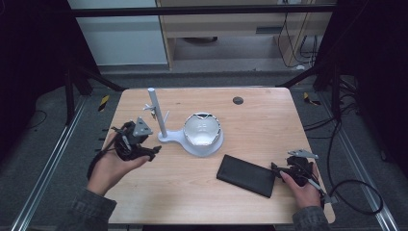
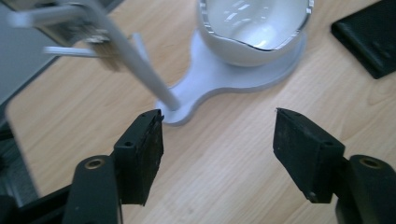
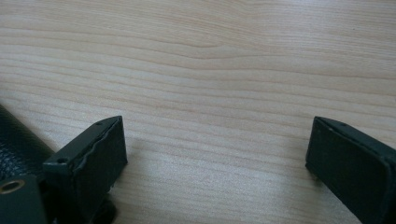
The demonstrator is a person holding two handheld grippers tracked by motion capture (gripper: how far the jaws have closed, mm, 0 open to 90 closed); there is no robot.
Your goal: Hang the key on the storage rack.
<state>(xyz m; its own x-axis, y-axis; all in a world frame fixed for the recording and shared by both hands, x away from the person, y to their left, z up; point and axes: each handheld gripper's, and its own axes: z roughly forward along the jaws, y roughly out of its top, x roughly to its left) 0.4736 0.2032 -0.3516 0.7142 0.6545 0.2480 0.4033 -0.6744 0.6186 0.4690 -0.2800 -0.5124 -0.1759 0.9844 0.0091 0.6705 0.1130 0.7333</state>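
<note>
A white stand (image 1: 173,137) with an upright post (image 1: 157,115) and short side pegs stands left of the table's middle. Its round base carries a shiny white bowl-shaped shell (image 1: 202,129) with a jagged rim. My left gripper (image 1: 154,150) is held low to the left of the stand and points at its base. In the left gripper view the left gripper (image 2: 217,140) is open with bare wood between the jaws, and the post (image 2: 135,60) and shell (image 2: 254,28) lie just ahead. A flat black case (image 1: 245,175) lies front right. My right gripper (image 1: 281,166) rests by its right end. The right gripper (image 3: 215,149) is open and empty, with the case (image 3: 18,140) at its left.
A dark round cable hole (image 1: 237,100) sits in the wooden table (image 1: 269,125) near its far edge. Metal frame rails run along both sides of the table, and a cable loops on the floor (image 1: 358,197) at the right.
</note>
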